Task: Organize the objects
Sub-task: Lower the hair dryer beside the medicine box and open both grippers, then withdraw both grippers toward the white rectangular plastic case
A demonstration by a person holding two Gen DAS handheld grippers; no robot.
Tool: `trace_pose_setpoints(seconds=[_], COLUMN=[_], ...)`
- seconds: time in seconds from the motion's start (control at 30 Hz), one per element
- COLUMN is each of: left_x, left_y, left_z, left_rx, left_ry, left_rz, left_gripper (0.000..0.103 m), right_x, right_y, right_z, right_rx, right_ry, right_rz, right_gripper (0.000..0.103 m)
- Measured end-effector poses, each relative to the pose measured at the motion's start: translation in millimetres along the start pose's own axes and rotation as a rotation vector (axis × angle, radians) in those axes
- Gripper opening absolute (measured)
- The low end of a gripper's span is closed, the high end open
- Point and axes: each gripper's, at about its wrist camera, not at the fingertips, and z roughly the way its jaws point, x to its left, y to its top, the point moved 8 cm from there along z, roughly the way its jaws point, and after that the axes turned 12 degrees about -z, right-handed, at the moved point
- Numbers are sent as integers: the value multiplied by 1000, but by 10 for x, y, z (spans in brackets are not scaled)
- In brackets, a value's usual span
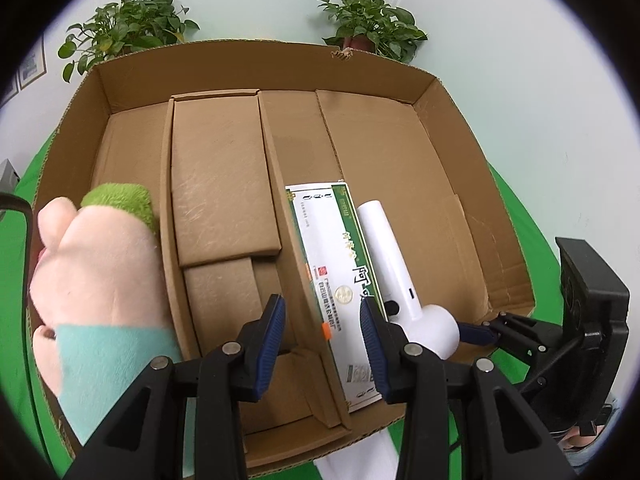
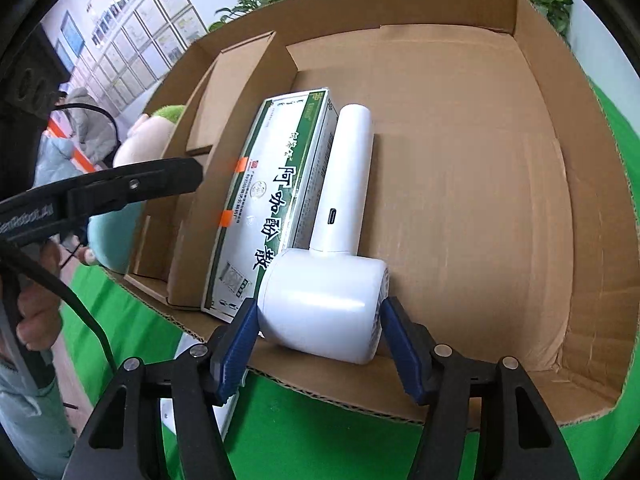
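Note:
A big open cardboard box point(image 1: 280, 68) with dividers lies on a green cloth. In its right compartment a white and green printed carton point(image 1: 332, 272) lies flat, and a white hair dryer point(image 1: 390, 248) lies beside it on the right. My right gripper point(image 2: 318, 320) is shut on the white hair dryer point(image 2: 324, 300) at its round head, and its blue tip point(image 1: 476, 332) shows in the left wrist view. My left gripper point(image 1: 323, 312) is open and empty above the near end of the carton point(image 2: 264, 196). A pink and green plush toy point(image 1: 96, 264) sits in the left compartment.
A folded cardboard insert point(image 1: 220, 176) fills the middle compartment. Two potted plants point(image 1: 128, 28) stand behind the box against the pale wall. The right part of the box floor point(image 2: 460, 200) is bare cardboard. A person point(image 2: 86, 124) stands far off on the left.

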Motion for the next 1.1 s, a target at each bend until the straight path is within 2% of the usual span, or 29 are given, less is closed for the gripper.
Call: trace_pose_setpoints(seconds=[0.13,0.27,0.4,0.47,0.5,0.53,0.63,0.73,0.97,1.1], left_x=[37,88,130,126,122,102,24,-45,104,205], left_y=[-50,-91,-121,-143,-154,-174,-258,-350,-449,-524], left_z=[-44,-73,-170,-256,-294,-342,-502,-568,-649,-675], left_rx=[-21,-50,-111,-172,-196,-237,-368,-427,-429,-413], left_ry=[9,21,50,96,118,146,197,240,266,270], left_rz=[6,6,11,24,32,44,67,82,16,8], left_gripper=[38,38,38,43,53,63,82,82,82,82], right_x=[23,54,45,38,34,23,9,45,109,181], right_y=[71,100,118,108,98,74,25,-40,-245,-280], right_z=[240,235,119,2,-61,-147,-343,-446,-651,-612], right_rx=[29,14,-21,-52,-71,-98,-177,-223,-251,-252], right_ry=[-34,-40,-83,-118,-147,-191,-295,-317,-350,-322], right_rz=[9,16,29,35,35,32,45,68,56,42], right_gripper=[69,74,85,97,102,102,102,102,102,102])
